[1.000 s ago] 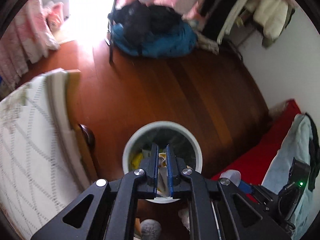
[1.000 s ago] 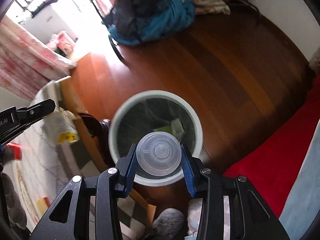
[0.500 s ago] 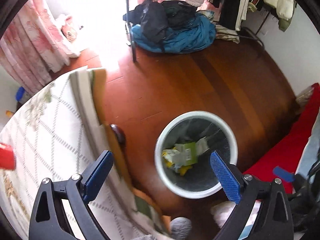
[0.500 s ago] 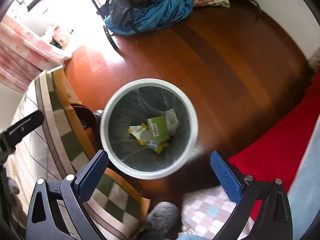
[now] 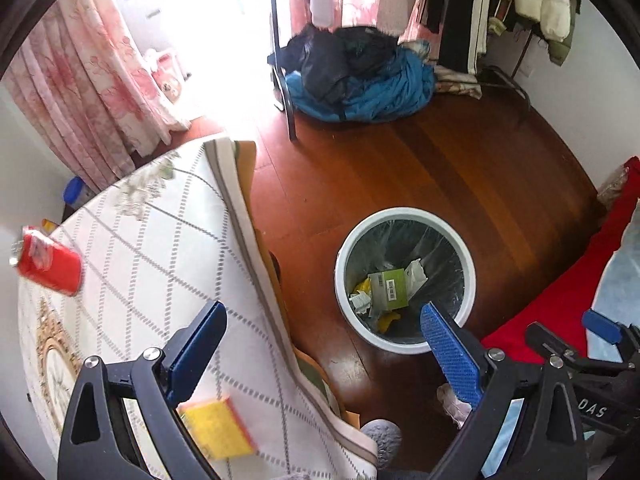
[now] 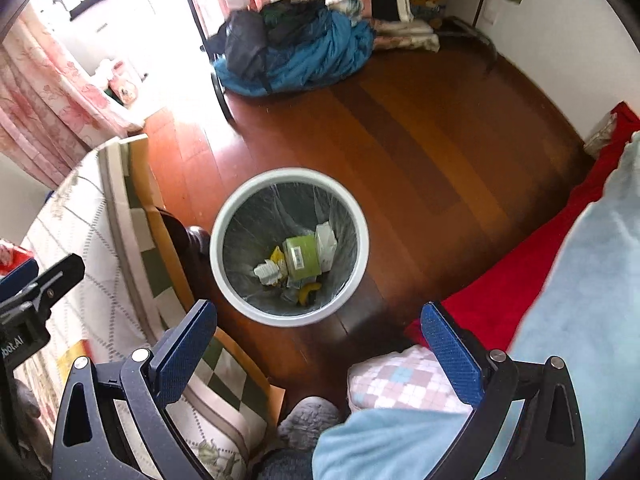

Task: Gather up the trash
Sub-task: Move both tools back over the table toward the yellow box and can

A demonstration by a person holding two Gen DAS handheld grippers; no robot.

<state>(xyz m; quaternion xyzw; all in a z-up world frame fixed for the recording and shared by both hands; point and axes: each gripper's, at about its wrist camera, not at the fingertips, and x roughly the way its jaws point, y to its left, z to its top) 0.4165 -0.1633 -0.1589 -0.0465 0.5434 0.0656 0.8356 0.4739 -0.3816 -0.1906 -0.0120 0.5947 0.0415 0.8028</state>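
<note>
Blue-padded left gripper (image 5: 320,354) spread wide, empty, over tablecloth (image 5: 152,256) edge. Right gripper (image 6: 318,346) likewise wide, holding nothing, above wooden floor (image 6: 420,152). White trash bin (image 6: 289,246) between and ahead, containing green carton (image 6: 302,258) and paper scraps (image 6: 269,271).

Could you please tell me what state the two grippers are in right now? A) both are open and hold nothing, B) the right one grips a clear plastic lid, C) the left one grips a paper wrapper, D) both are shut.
A: the left gripper and the right gripper both show blue jaws spread wide with nothing between them, above the round white bin lined with a clear bag.
</note>
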